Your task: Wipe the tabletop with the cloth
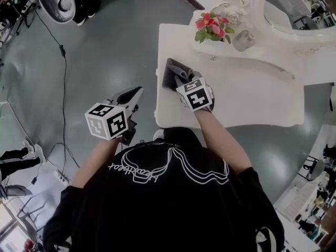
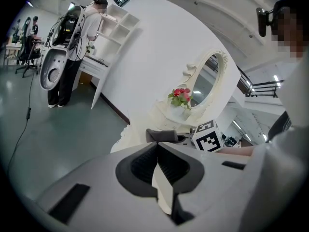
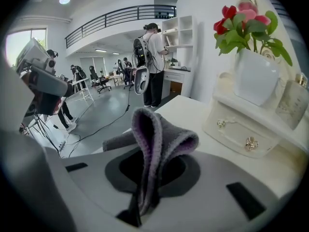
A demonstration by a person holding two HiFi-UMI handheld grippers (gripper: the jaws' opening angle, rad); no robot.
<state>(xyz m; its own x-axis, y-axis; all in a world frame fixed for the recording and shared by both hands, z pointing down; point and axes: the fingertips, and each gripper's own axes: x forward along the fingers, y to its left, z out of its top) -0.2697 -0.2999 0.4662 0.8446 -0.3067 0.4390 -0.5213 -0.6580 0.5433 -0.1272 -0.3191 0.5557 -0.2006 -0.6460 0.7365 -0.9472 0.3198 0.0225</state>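
The cloth (image 1: 175, 72) is bunched at the near left corner of the table (image 1: 252, 98), pinched in the jaws of the right hand-held gripper (image 1: 184, 82). A folded loop of it stands up ahead of them (grey outside, purplish within). From that gripper the cloth points away from us toward the flowers (image 1: 211, 28). Almost all the bare top lies to its right, so we judge the wipe must run rightward along the table's long axis. The left hand-held gripper (image 1: 134, 94) hangs off the table over the floor (image 1: 105, 51), jaws drawn together on nothing, so the right hand is plainly nearer.
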